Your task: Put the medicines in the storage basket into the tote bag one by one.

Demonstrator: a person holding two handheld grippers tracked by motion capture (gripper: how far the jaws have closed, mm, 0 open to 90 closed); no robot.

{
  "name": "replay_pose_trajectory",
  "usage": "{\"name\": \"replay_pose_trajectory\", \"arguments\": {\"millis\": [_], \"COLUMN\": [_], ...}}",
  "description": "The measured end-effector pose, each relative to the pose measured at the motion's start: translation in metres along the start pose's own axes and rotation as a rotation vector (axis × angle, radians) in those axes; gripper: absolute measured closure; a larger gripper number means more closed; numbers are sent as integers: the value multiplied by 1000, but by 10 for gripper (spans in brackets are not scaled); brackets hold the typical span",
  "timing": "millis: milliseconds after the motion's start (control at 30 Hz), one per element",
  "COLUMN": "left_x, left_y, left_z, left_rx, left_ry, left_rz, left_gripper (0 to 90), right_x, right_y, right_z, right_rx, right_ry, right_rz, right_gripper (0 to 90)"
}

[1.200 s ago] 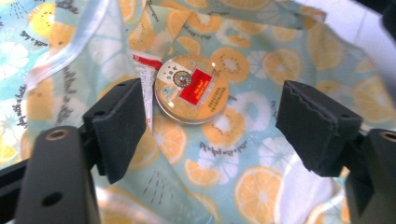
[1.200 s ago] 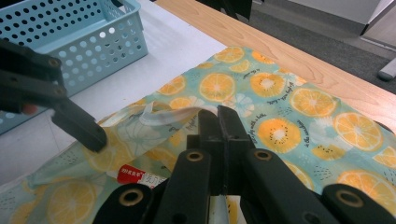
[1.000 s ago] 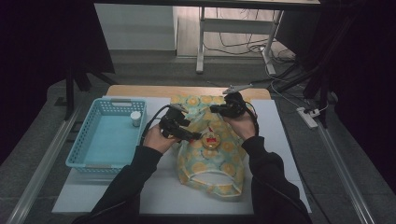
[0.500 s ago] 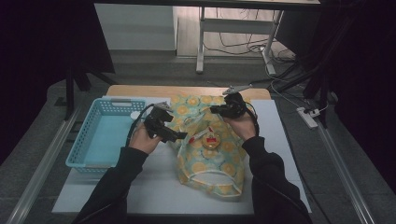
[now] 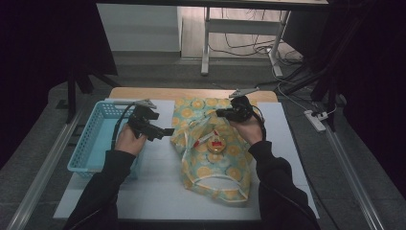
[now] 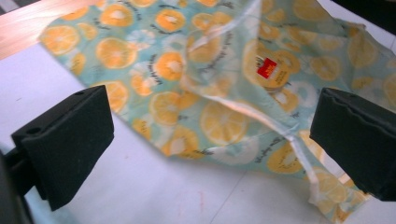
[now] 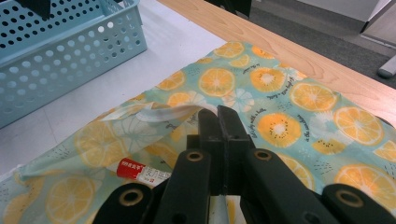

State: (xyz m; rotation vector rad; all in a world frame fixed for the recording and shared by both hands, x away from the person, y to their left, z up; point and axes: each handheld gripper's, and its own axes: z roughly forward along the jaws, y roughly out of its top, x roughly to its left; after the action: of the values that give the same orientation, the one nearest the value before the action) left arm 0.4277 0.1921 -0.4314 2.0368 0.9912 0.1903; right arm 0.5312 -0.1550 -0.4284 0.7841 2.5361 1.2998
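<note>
At the left of the table stands a blue basket (image 5: 91,143), and just beside it the left gripper (image 5: 165,131) hangs over bare white table (image 5: 158,191), its jaws wide apart with nothing between them; they have just been opening, and the cloth lies ahead of them, untouched. In the middle lies the orange-print bag (image 5: 215,167), a thin, floppy cloth sack with a pale hem, spread on the table from the wooden edge toward the person. It looks light and limp, so it should sag and fold wherever it is not supported, and should slide easily on the smooth table. Inside its open mouth sits a small round thing with a red label (image 5: 216,145), which could roll out if the bag tips. On the right, the right gripper (image 5: 221,113) is clamped together on the bag's upper rim, holding the mouth up. The opposite hem (image 6: 280,126) looks the best spot for the free gripper to pinch.
</note>
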Motion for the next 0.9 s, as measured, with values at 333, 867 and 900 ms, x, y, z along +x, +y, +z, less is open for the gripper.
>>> {"name": "replay_pose_trajectory", "arguments": {"millis": [333,867,900], "left_x": [28,64,66], "left_y": [-15,-28,-29], "left_z": [-19,-31,-31], "left_rx": [20,69,68], "left_ry": [148,315,326], "left_rz": [-4,-112,-116], "left_gripper": [0,0,0], "right_x": [-1,-1,-1], "right_y": [-1,-3,-3], "right_z": [-1,0,1], "right_rx": [0,0,0], "right_ry": [-3,1,2], "right_rz": [3,2,2], "right_gripper": [900,900,900]}}
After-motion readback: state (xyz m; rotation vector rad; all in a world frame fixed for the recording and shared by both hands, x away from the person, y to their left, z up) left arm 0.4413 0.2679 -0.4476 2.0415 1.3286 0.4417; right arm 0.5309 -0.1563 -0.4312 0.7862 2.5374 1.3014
